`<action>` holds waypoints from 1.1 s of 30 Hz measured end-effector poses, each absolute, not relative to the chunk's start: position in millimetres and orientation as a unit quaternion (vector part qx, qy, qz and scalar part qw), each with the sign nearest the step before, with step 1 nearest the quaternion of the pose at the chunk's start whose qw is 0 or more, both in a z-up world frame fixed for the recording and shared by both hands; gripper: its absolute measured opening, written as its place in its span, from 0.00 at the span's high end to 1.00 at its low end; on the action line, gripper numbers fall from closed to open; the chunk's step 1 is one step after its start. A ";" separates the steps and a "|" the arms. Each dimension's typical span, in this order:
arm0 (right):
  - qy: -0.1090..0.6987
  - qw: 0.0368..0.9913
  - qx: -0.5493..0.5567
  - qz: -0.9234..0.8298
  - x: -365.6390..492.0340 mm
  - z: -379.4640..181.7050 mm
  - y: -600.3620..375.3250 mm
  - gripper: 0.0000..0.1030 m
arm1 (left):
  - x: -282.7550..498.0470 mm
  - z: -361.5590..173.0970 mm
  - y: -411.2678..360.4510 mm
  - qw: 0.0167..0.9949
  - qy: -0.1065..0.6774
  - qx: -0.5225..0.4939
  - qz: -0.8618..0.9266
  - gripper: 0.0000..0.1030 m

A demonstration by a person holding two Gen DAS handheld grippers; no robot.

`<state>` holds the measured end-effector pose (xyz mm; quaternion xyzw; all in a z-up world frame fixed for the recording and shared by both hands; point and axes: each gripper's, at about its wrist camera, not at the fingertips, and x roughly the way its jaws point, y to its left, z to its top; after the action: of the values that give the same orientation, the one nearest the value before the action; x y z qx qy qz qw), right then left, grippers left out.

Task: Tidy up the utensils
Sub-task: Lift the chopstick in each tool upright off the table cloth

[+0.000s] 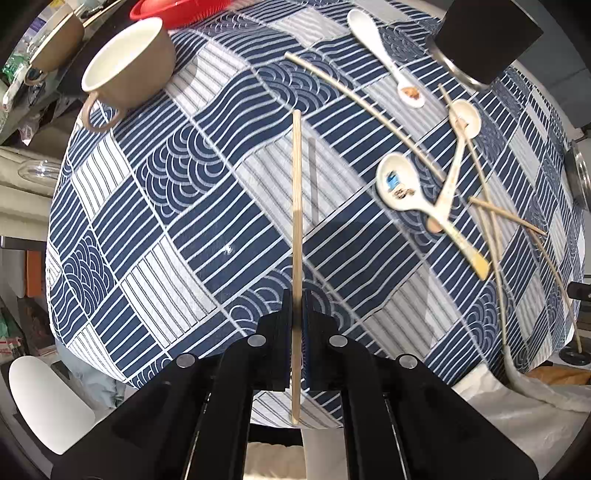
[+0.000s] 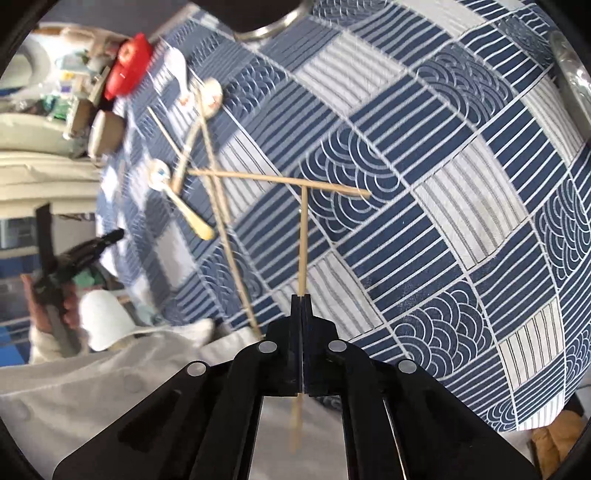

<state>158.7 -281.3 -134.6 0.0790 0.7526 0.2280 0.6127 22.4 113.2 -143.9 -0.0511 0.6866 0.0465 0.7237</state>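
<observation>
My left gripper is shut on a wooden chopstick that points straight ahead above the blue patterned tablecloth. My right gripper is shut on another chopstick, its tip near a chopstick lying crosswise. Several more chopsticks and three white ceramic spoons lie scattered at the right in the left wrist view. They also show at the left in the right wrist view, with spoons crossed by chopsticks.
A tan cup lies at the far left of the table, with a red bowl behind it. A black block on a metal container stands at the far right. A metal rim sits at the right edge.
</observation>
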 end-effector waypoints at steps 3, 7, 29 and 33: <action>0.736 0.630 0.067 0.236 161.0 -113.5 -282.2 1.00 | 28.7 -132.6 109.0 0.730 0.680 -0.048 0.048 0.95; 0.718 0.653 0.047 0.238 162.9 -99.9 -286.2 0.95 | 36.8 -124.3 96.2 0.736 0.674 -0.041 0.040 0.95; 0.693 0.662 -0.170 0.230 134.4 -175.9 -229.3 0.76 | 40.7 -111.6 80.1 0.748 0.661 -0.027 0.064 0.95; 0.669 0.667 -0.232 0.230 118.7 -178.7 -212.9 0.86 | 41.3 -112.8 73.8 0.746 0.662 -0.033 0.063 0.95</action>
<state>118.7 -212.9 -178.7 -0.2316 0.6691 0.2305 0.6674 41.3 73.8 -112.8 -0.0327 0.6624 0.0625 0.7458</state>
